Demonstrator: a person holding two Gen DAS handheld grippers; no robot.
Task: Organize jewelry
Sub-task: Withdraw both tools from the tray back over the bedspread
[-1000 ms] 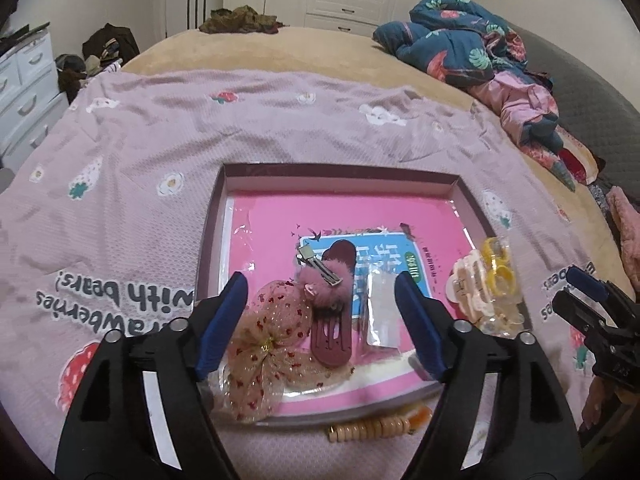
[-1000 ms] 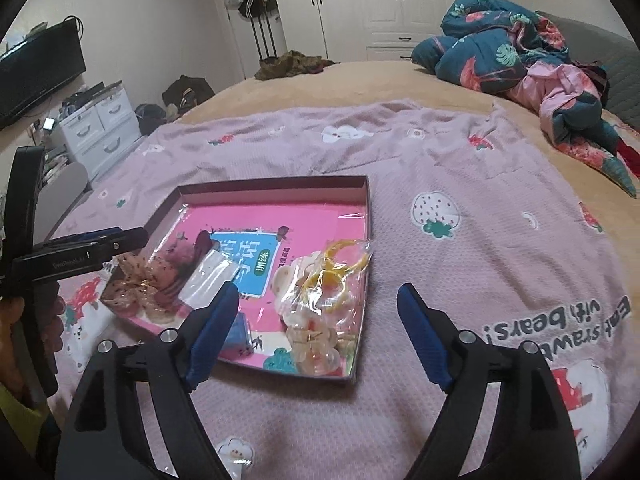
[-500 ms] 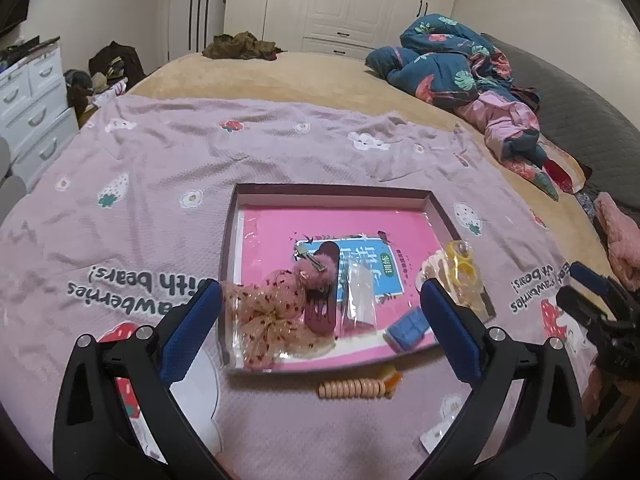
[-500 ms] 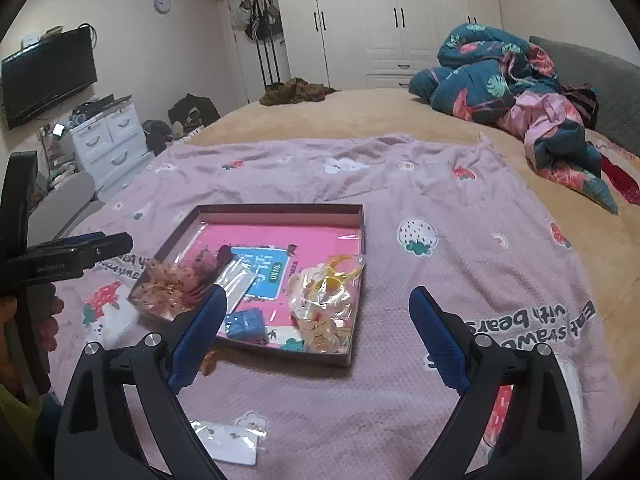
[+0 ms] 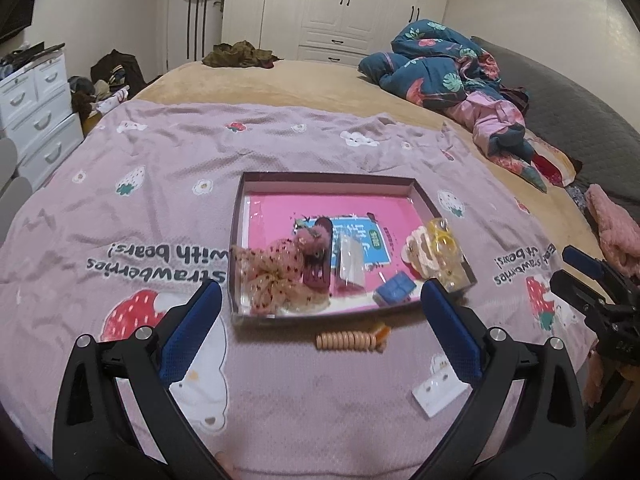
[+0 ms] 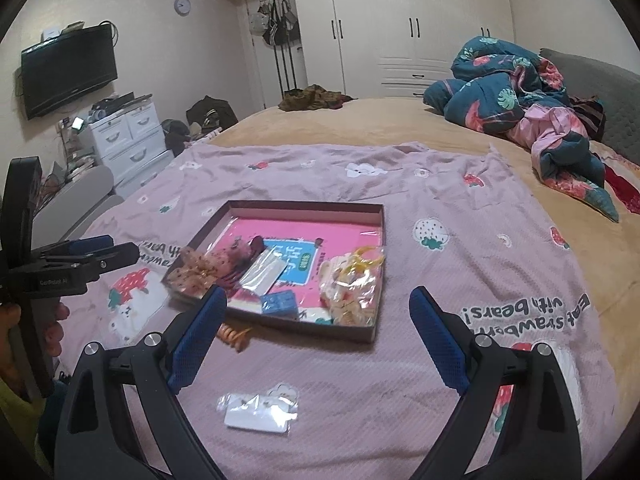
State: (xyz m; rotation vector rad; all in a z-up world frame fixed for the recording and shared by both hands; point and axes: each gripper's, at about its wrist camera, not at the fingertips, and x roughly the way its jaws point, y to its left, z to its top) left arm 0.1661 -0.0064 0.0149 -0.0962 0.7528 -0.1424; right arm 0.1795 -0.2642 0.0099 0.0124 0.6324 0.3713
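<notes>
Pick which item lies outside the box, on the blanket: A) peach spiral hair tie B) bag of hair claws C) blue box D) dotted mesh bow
A: the peach spiral hair tie lies on the blanket just in front of the box's near wall, as does the white earring card; both grippers, left and right, are open and empty.

White wardrobe (image 6: 420, 24) behind bed (image 6: 360, 120); wall TV (image 6: 68, 68) above white drawers (image 6: 128, 140).

Your tray (image 5: 423, 195) shows matt cardboard walls, glossy pink lining; the blanket (image 5: 160, 208) beneath is textured woven cloth.
</notes>
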